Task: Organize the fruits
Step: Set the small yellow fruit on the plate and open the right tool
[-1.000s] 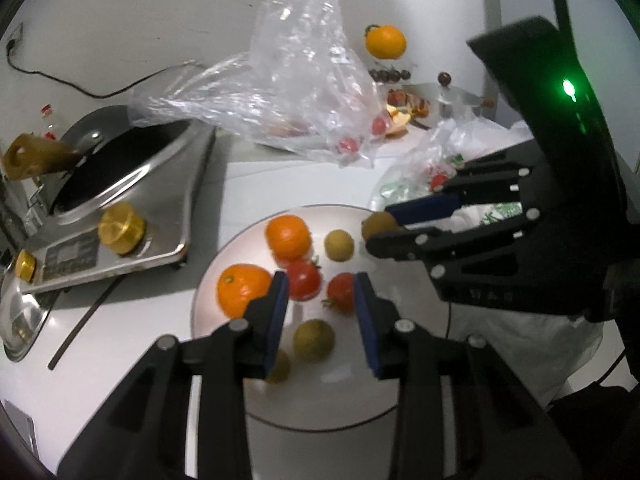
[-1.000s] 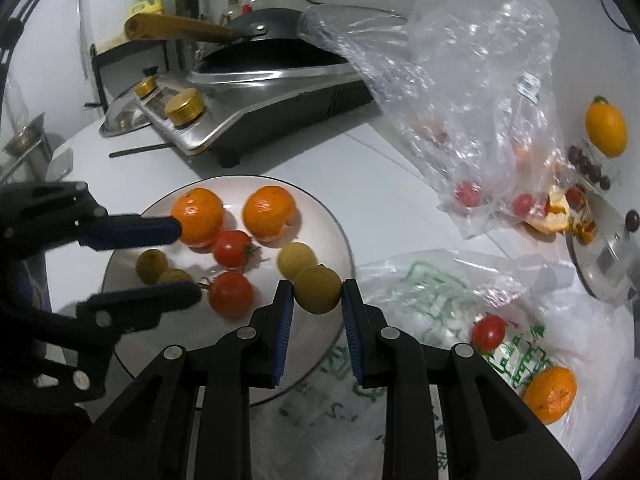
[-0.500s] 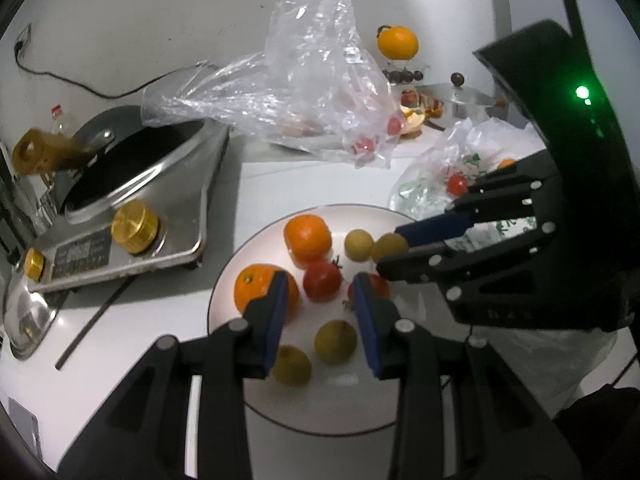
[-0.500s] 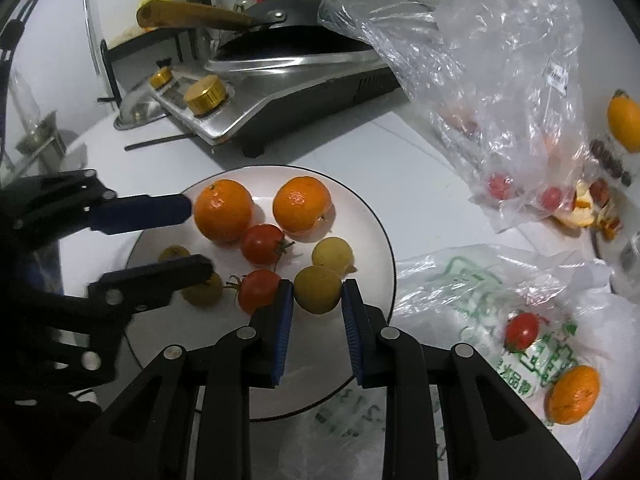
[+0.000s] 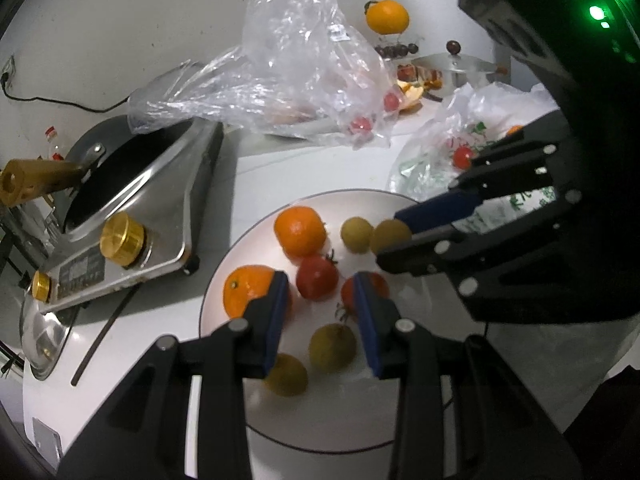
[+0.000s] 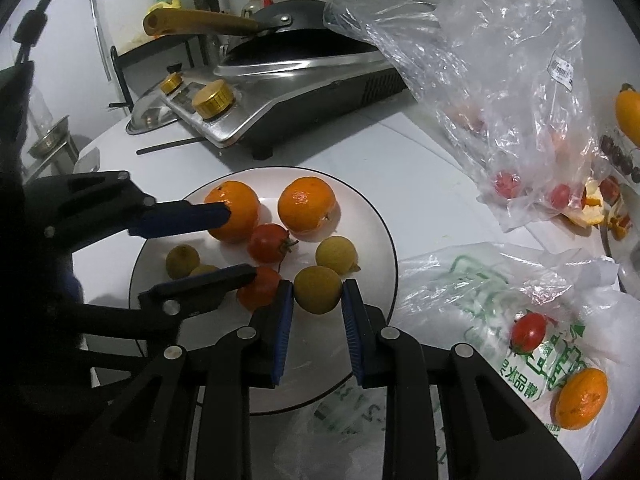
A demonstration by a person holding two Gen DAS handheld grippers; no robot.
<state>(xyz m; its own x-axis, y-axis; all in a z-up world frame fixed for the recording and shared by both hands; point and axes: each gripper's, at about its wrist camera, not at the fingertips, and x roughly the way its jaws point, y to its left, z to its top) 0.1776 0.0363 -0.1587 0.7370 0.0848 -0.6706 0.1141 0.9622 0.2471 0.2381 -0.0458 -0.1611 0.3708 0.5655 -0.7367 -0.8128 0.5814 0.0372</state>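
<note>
A white plate (image 6: 384,232) (image 5: 340,412) holds two oranges (image 6: 306,208), two tomatoes (image 6: 268,243) and several small yellow-green fruits (image 6: 338,255). My right gripper (image 6: 318,300) (image 5: 390,237) is shut on one small yellow fruit (image 6: 318,289) (image 5: 390,235), just above the plate's near right part, beside a tomato. My left gripper (image 5: 320,312) (image 6: 240,242) hangs over the plate's left side. It is open with nothing between its blue pads; one fingertip is by an orange (image 5: 248,290), the other by a tomato (image 5: 370,286).
A steel cooker (image 6: 288,96) with a pan stands behind the plate. A clear plastic bag (image 6: 500,80) with tomatoes lies at the back right. A white printed bag (image 6: 520,320) at right holds a tomato and an orange (image 6: 582,404). Another orange (image 5: 387,16) and peel sit far back.
The right gripper has carried the yellow fruit from the plate's right rim in over the plate, next to the other fruits. The left gripper has sunk slightly toward the plate.
</note>
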